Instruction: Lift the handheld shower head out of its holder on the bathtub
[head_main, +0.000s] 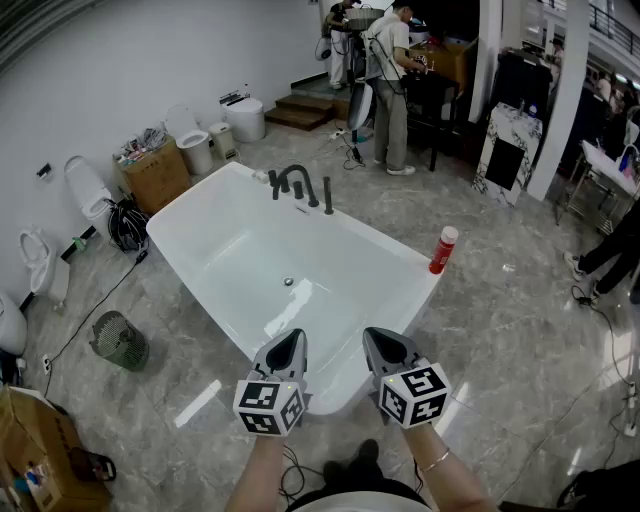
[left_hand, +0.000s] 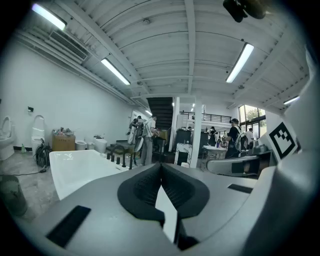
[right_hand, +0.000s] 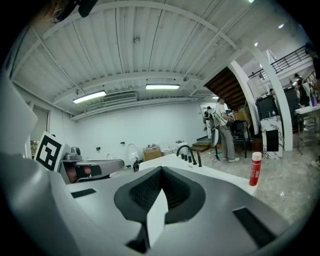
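Jaws of left gripper (head_main: 293, 337) pressed together, empty, right gripper (head_main: 374, 335) jaws together, empty, near bathtub (head_main: 191, 197) end.

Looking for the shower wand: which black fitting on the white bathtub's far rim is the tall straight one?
The slim black rod at the row's right end; the black spout arches over, and the black knobs are stubby.

Could not tell the shower head from the spout and handles among the dark fittings (head_main: 300, 187) on the bathtub (head_main: 215, 240) rim: too small in every view. Found the tub's near end hidden behind the left gripper (head_main: 288, 345) and right gripper (head_main: 386, 345). Saw both forearms (head_main: 262, 470), a cardboard box (head_main: 38, 452) and a person (head_main: 610, 255) at the right cut off by the head view's edges.
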